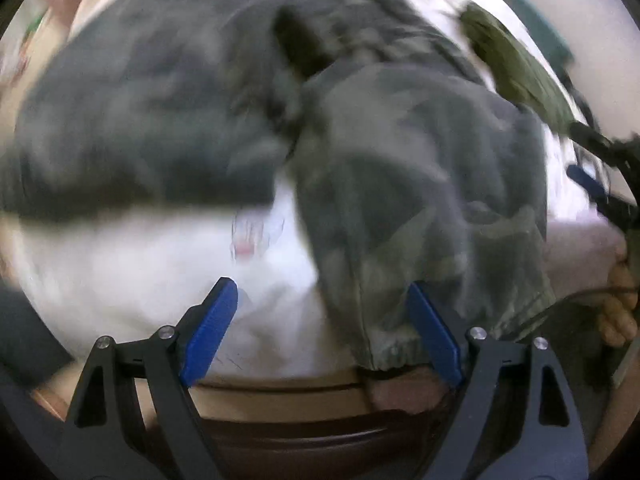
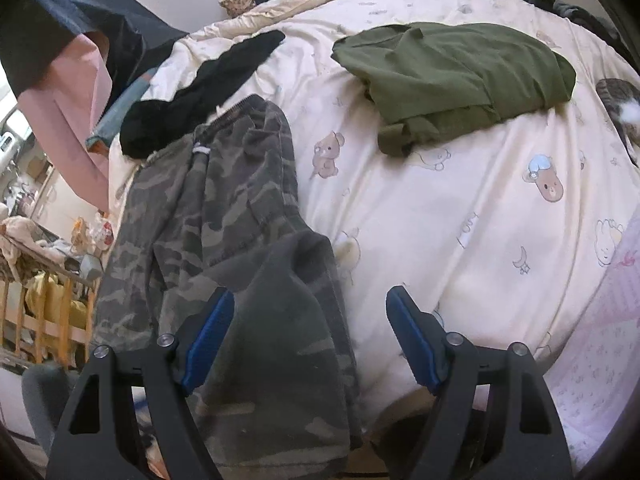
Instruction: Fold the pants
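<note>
Camouflage pants [image 1: 420, 184] lie spread on the bed, blurred in the left wrist view. One leg runs left; the other comes down to an elastic cuff [image 1: 400, 354] at the bed's edge. My left gripper [image 1: 320, 286] hangs open over that cuff, with cloth beside its right pad and white sheet under its left. In the right wrist view the pants [image 2: 208, 200] stretch from the waistband [image 2: 236, 114] down toward me. My right gripper [image 2: 311, 294] is open above the lower leg, its pads not pressing the cloth. At the left wrist view's right edge, the right gripper's blue finger [image 1: 584, 182] shows.
A folded olive-green garment [image 2: 452, 76] lies farther back on the bear-print sheet [image 2: 460, 208]. A black garment [image 2: 200, 84] rests by the waistband. A cat [image 2: 620, 108] lies at the right edge, above a pink blanket [image 2: 600, 340]. A wooden rail [image 2: 48, 320] stands left of the bed.
</note>
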A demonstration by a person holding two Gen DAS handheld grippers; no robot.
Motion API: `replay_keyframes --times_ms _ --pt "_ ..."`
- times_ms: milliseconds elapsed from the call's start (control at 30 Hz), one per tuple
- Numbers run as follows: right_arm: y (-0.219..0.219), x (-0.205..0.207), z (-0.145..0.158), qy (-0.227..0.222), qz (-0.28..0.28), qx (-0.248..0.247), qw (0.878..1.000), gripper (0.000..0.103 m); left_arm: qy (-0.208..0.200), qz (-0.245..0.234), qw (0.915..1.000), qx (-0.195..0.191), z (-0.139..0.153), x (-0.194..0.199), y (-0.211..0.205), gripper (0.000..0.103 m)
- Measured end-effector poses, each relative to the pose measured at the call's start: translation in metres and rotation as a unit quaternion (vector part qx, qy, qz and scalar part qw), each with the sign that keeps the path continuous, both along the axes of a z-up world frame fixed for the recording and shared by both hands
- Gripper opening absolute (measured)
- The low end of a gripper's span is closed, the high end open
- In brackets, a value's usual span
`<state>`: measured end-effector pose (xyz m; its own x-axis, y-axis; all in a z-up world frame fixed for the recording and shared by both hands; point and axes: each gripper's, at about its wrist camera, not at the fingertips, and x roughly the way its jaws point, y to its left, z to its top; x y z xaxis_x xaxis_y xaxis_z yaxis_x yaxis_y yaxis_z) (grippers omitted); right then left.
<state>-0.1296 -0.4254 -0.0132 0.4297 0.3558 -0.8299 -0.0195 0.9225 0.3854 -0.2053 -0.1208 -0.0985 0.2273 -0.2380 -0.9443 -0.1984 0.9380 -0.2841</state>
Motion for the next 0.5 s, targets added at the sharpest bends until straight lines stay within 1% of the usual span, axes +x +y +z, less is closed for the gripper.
replay_keyframes --times_ms 33,67,100,133,167,200,233,267,300,333,400,500 --pt "0.001 0.0 0.001 -0.002 0.001 0.005 1.0 0.081 0.005 0.013 0.9998 -0.014 -0.007 -0.004 -0.001 0.082" --pt "0.002 0.0 0.003 -0.003 0.003 0.011 1.0 0.081 0.002 0.014 0.9997 -0.018 -0.009 -0.007 -0.005 0.081" --pt "0.003 0.0 0.004 -0.004 0.004 0.013 1.0 0.081 -0.006 0.007 0.9998 -0.019 -0.011 -0.009 -0.012 0.077" --pt "0.004 0.0 0.005 -0.005 0.006 0.014 1.0 0.081 -0.013 -0.001 0.9998 -0.016 -0.012 -0.01 -0.018 0.067" --pt "0.005 -0.001 0.005 -0.006 0.008 0.014 1.0 0.081 -0.017 -0.008 0.9998 -0.012 -0.012 -0.011 -0.024 0.061" --pt "0.005 -0.001 0.006 -0.007 0.01 0.016 1.0 0.081 -0.015 -0.014 0.9998 -0.007 -0.014 -0.01 -0.028 0.053" --pt "0.006 -0.001 0.006 -0.008 0.012 0.017 1.0 0.081 -0.003 -0.014 0.9999 -0.005 -0.016 -0.01 -0.03 0.037" --pt "0.005 -0.002 0.007 -0.009 0.013 0.017 1.0 0.081 0.008 -0.012 0.9999 -0.006 -0.019 -0.009 -0.031 0.028" --pt "0.005 -0.002 0.008 -0.01 0.014 0.017 1.0 0.081 0.019 -0.012 0.9997 -0.005 -0.022 -0.008 -0.03 0.009" --pt "0.005 -0.003 0.008 -0.01 0.013 0.017 1.0 0.081 0.025 -0.018 0.9995 0.001 -0.022 -0.008 -0.032 0.007" --pt "0.004 -0.005 0.01 -0.014 0.012 0.019 1.0 0.081 0.009 -0.037 0.9991 0.018 -0.01 -0.008 -0.036 0.006" --pt "0.002 -0.006 0.013 -0.017 0.01 0.022 1.0 0.081 -0.013 -0.041 0.999 0.009 0.014 -0.009 -0.037 0.005"
